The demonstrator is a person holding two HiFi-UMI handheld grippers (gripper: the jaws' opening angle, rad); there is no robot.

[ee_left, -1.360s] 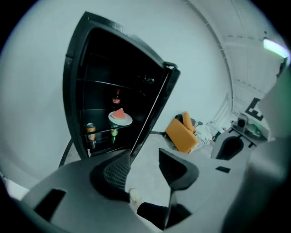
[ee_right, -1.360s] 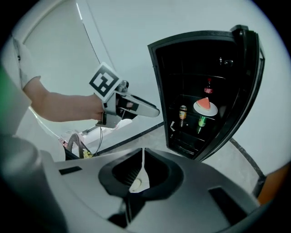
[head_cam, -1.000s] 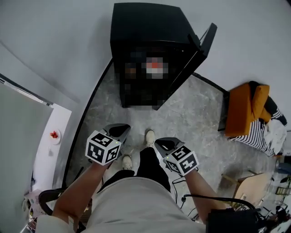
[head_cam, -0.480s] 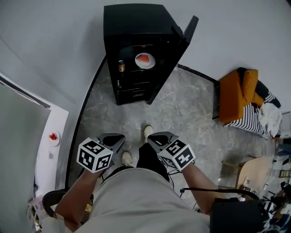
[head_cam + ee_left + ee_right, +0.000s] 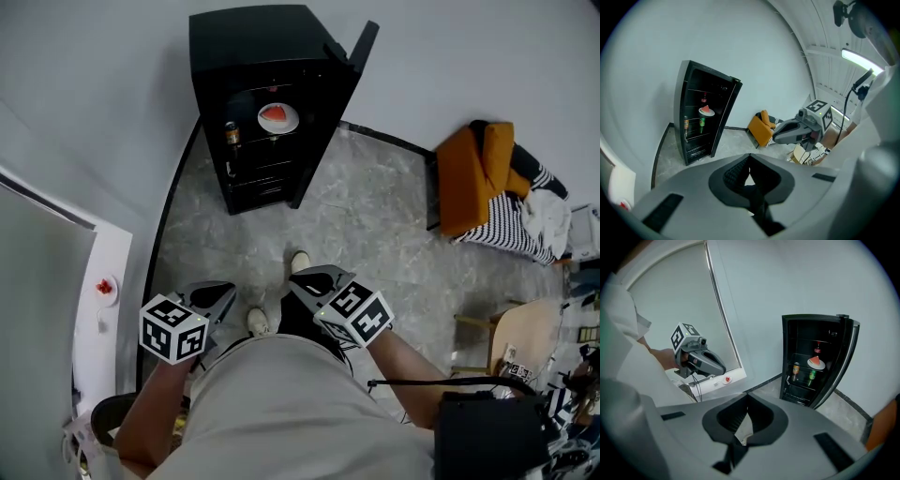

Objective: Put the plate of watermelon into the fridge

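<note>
A black fridge [image 5: 246,58] stands against the wall with its door [image 5: 328,112] open. The white plate of watermelon [image 5: 277,117] rests on an upper shelf inside; the plate [image 5: 707,111] shows in the left gripper view, and the plate [image 5: 815,362] also in the right gripper view. My left gripper [image 5: 225,292] and right gripper [image 5: 298,281] are held near my body, well back from the fridge. Both are shut and hold nothing. The right gripper's jaws have just closed the last bit, with nothing between them. Each gripper sees the other: the right gripper [image 5: 794,132], the left gripper [image 5: 705,361].
Drink cans [image 5: 231,133] stand on the fridge shelves. A small plate with red pieces [image 5: 105,288] lies on the white ledge at left. An orange cushion [image 5: 469,173] and striped cloth [image 5: 514,232] lie at right, a wooden stool [image 5: 516,352] nearer. My shoes [image 5: 300,262] are on grey marble floor.
The fridge has slid up and left in the head view and looks smaller. Both grippers have shifted down and left in that view, drawn back from the fridge and closer to my body.
</note>
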